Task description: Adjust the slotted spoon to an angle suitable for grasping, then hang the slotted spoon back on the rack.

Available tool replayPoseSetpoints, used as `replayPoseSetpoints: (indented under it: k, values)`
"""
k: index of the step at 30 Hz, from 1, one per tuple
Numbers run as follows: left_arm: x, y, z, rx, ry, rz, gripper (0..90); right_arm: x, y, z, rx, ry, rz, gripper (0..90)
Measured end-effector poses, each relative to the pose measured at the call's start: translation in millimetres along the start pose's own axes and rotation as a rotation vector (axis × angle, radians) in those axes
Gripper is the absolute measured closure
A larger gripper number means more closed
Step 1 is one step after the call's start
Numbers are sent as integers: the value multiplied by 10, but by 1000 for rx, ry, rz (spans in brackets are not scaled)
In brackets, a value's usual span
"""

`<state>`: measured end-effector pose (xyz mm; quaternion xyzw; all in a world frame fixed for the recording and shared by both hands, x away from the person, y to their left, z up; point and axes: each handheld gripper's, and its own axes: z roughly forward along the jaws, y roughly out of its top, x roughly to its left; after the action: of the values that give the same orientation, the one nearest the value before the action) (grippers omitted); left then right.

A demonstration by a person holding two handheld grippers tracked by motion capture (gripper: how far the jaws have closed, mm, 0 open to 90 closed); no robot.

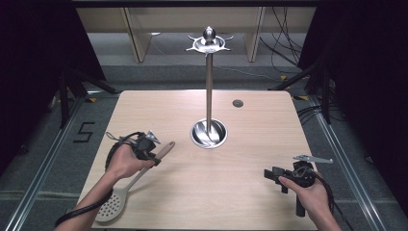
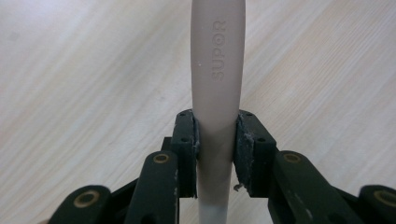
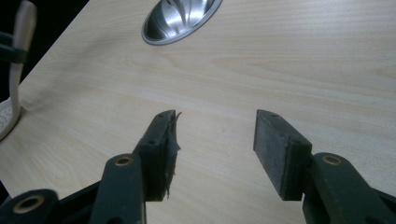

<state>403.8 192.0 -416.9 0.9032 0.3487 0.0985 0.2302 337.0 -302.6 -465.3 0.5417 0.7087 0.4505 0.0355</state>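
Note:
A beige slotted spoon (image 1: 126,189) lies tilted at the table's front left, its perforated head (image 1: 110,208) low near the edge and its handle end (image 1: 166,147) raised toward the middle. My left gripper (image 1: 153,159) is shut on the handle (image 2: 217,84), whose pale shaft runs up between the two black pads (image 2: 187,149). My right gripper (image 1: 269,174) hovers open at the front right, pointing left, with bare wood between its pads (image 3: 275,149). The spoon's head (image 3: 7,119) and handle show at the left edge of the right gripper view.
A steel utensil stand rises mid-table: round base (image 1: 209,133), tall pole (image 1: 209,86) and a hook crown (image 1: 208,42). Its base (image 3: 180,18) lies ahead of the right gripper. A small dark disc (image 1: 237,103) is set in the wooden table (image 1: 240,154) at the far right.

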Motion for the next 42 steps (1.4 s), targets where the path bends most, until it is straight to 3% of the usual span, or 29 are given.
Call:
replayPoseSetpoints:
  k: [3, 6, 7, 9, 10, 12, 13, 14, 15, 18, 21, 23, 24, 32, 34, 37, 38, 42]
  values:
    - [36, -114, -233, -112, 13, -29, 704, 2, 1, -2, -2, -1, 1, 497]
    - [70, -233, -437, -169, 3, -29, 704, 15, -2, 2, 0, 4, 18, 497]
    - [57, -280, -458, -229, 20, -54, 703, 15, -1, 2, 0, 4, 18, 497]
    - [63, -354, -553, -264, 30, -56, 704, 8, 3, -6, 3, -10, 1, 496]
    - [64, -391, -609, -282, 34, -61, 704, 26, -2, 4, 7, -8, 41, 496]
    - [81, -443, -693, -300, 47, -52, 704, 25, -2, 7, 6, -7, 43, 496]
    - [88, -458, -719, -310, 50, -53, 704, 27, 2, 0, 13, -22, 43, 496]
    - [83, -476, -743, -333, 49, -74, 704, 2, 6, 6, 3, -21, 7, 495]
    - [92, -490, -775, -342, 53, -73, 704, 22, 5, 5, 13, -7, 40, 495]
    - [105, -511, -838, -403, 60, -114, 704, -6, 10, 15, 5, 3, 8, 494]
    - [119, -524, -920, -450, 73, -129, 704, -5, 14, 21, 4, -4, -2, 493]
    - [112, -528, -968, -507, 89, -155, 704, 22, 16, 27, 8, -10, 29, 493]
    - [107, -534, -985, -529, 104, -159, 705, 6, 24, 24, 4, -16, 1, 493]
    - [83, -548, -1071, -680, 146, -181, 705, -4, 21, 40, 2, 0, 3, 492]
    - [89, -537, -1091, -708, 159, -188, 705, 10, 18, 42, 4, 2, 20, 492]
    - [97, -515, -1109, -745, 170, -191, 705, -1, 21, 46, 5, 1, 1, 492]
    - [97, -503, -1116, -755, 172, -194, 706, 12, 18, 45, 7, 0, 21, 492]
    - [94, -427, -1152, -786, 170, -206, 705, -16, 13, 35, 3, 2, 4, 492]
